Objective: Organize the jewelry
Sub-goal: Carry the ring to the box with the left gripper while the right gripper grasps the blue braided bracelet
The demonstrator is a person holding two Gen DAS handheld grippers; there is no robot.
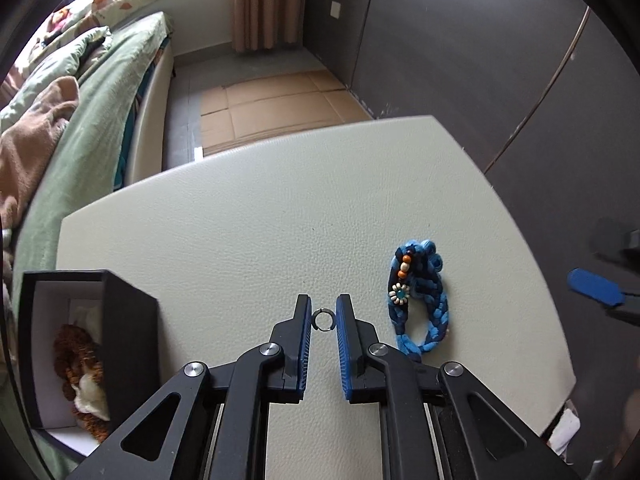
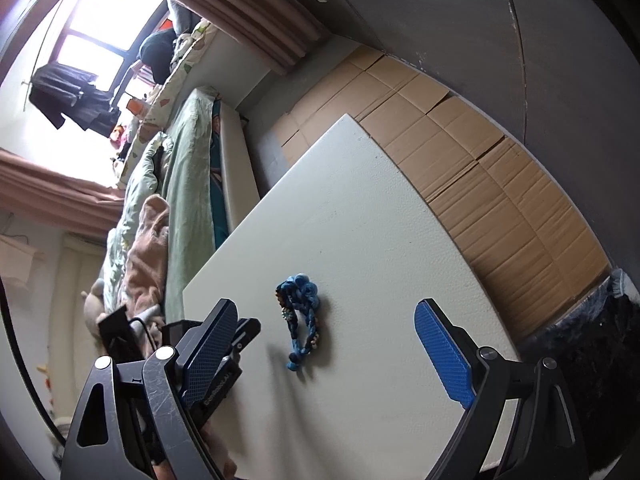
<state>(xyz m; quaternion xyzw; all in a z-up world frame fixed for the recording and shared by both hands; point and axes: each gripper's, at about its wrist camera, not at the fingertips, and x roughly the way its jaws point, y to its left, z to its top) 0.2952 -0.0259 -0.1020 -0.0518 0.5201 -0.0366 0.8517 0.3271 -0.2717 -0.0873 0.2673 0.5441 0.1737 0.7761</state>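
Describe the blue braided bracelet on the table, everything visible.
The blue braided bracelet looks like thick woven fabric cord in light and dark blue, looped with a knotted bunch at its far end. A short strand of orange and white beads and a small beaded flower sit along one side. It lies flat on the white table, right of the left gripper, touched by neither gripper.

on the worktop [image 1: 260, 208], a ring [image 1: 323, 319] lies between the jaws of the left gripper [image 1: 323, 312], a braided bracelet [image 1: 418, 300] just to its right, an open box [image 1: 86, 352] at the left edge; a bed [image 1: 92, 128] stands beyond, cardboard [image 1: 276, 108] on the floor behind.
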